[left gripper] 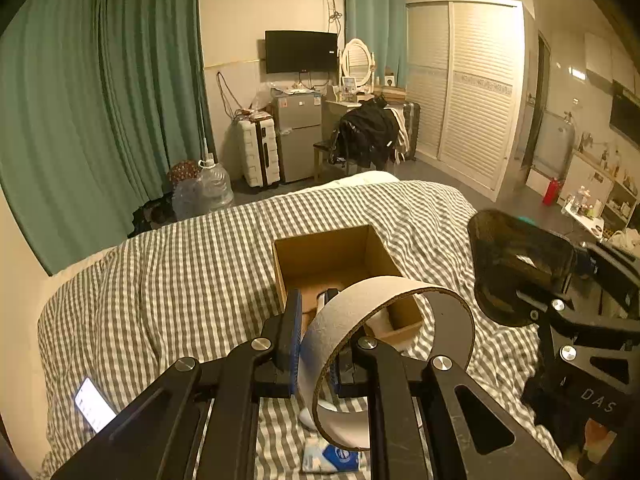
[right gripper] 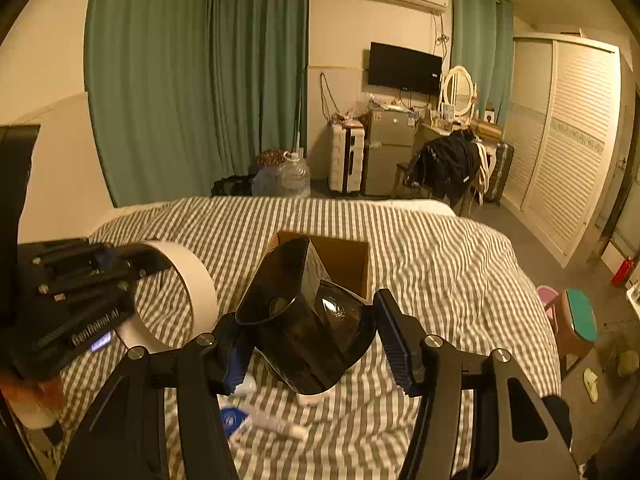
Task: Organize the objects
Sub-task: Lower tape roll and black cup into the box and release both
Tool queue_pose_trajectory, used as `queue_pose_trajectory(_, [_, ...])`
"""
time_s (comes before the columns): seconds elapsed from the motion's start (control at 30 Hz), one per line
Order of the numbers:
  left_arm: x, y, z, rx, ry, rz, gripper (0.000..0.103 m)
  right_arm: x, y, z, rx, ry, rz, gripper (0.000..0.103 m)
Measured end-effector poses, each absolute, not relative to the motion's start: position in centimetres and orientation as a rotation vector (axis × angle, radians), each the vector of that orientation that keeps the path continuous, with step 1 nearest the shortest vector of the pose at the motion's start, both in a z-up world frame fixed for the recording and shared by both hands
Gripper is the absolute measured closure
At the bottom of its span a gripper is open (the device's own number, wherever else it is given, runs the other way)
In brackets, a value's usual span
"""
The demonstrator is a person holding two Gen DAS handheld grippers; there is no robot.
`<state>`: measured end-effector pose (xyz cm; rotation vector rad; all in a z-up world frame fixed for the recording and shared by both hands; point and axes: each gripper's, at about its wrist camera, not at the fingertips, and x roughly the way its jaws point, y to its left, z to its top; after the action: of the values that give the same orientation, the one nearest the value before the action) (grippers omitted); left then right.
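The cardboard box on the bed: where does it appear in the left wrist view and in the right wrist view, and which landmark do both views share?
Left wrist view: the cardboard box lies in the centre, open, on the striped bed cover, just beyond the left gripper, which holds a cardboard ring.
Right wrist view: the box is at centre, partly hidden behind the dark object in the right gripper.
Shared landmark: the wall television.

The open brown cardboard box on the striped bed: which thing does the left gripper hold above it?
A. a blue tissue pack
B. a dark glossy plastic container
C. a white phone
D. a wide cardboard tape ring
D: the left gripper has its jaws clamped on the wide cardboard tape ring, just above the open brown cardboard box.
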<state>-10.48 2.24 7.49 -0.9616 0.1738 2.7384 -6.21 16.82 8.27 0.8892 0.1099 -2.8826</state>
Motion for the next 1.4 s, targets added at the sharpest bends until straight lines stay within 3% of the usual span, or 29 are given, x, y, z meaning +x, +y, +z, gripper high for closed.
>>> queue_pose_trajectory(0.3, [-18.0, 3.3, 4.6, -1.068, 0.174, 2.705, 0.091, -14.0, 16.6, 8.4, 0.924, 0.075, -2.867, 0.047])
queue_pose_trajectory(0.67, [-28.2, 5.0, -3.8, -1.285, 0.190, 2.627, 0.091, -26.6, 18.6, 1.1, 1.148, -0.058, -2.788, 0.047])
queue_pose_trajectory(0.93, [-31.0, 6.1, -8.7, -1.365, 0.197, 2.579, 0.091, -32.0, 19.2, -5.0, 1.270, -0.097, -2.731, 0.047])
queue_pose_trajectory(1.17, [-31.6, 6.6, -9.9, -1.357, 0.191, 2.550, 0.089, -33.5, 20.3, -6.8, 1.274, -0.157, -2.722, 0.047])
queue_pose_trajectory(1.23, [-31.5, 6.5, -9.8, -1.365, 0.170, 2.522, 0.081, -33.5, 20.8, -6.8, 1.268, -0.186, -2.729, 0.046])
queue_pose_trajectory(1.27, [-31.2, 6.5, -9.6, -1.369, 0.159, 2.512, 0.067, -33.4, 20.9, -6.7, 1.268, -0.199, -2.726, 0.040])
queue_pose_trajectory(1.3, [-31.0, 6.5, -9.4, -1.379, 0.151, 2.502, 0.045, -33.1, 21.1, -6.5, 1.260, -0.222, -2.724, 0.035])
queue_pose_trajectory(1.37, [-30.4, 6.5, -8.8, -1.381, 0.144, 2.504, 0.024, -32.5, 21.4, -5.6, 1.232, -0.268, -2.731, 0.030])
queue_pose_trajectory(1.4, [-30.0, 6.5, -8.3, -1.370, 0.146, 2.506, 0.022, -32.3, 21.5, -5.1, 1.223, -0.275, -2.730, 0.030])
